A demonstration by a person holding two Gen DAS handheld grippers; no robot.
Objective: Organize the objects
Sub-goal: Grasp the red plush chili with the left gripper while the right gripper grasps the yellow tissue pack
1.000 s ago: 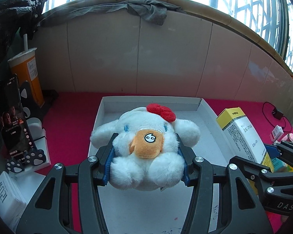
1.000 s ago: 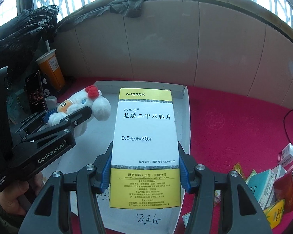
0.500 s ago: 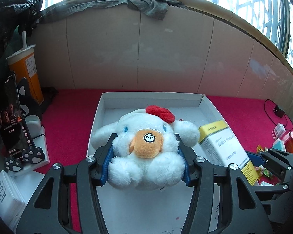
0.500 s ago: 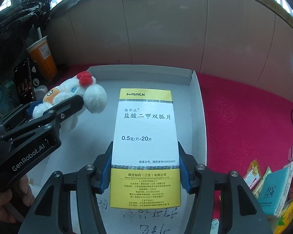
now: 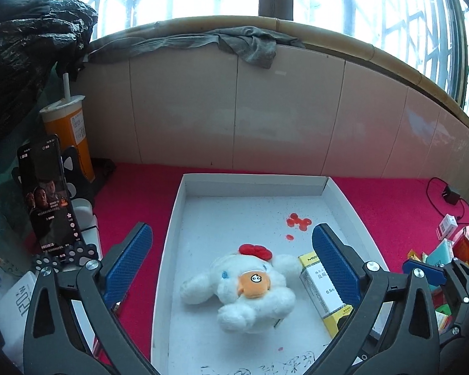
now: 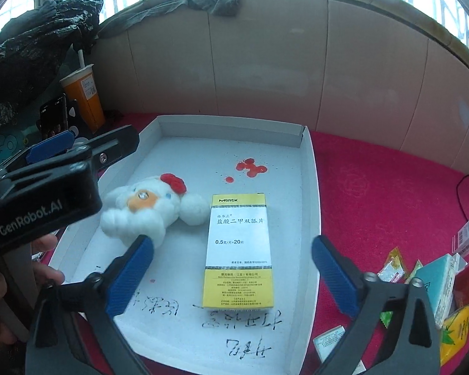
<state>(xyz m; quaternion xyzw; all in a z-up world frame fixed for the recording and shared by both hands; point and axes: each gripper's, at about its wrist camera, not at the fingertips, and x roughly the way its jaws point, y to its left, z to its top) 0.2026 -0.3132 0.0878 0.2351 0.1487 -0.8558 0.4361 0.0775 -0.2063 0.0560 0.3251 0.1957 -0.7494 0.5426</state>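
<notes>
Both grippers, my left (image 5: 231,262) and right (image 6: 231,276), clamped the plush and the box a second ago; now their jaws are opening wide with nothing pressed between the pads. Plush (image 5: 247,290) and box (image 6: 239,250) lie released side by side on the white tray (image 6: 309,187), the plush's ear touching the box. I see both tools angled down over the tray's near end; it sits on a red cloth (image 6: 375,187) against a tiled wall under windows, small packets (image 6: 447,284) heaped to the right.
</notes>
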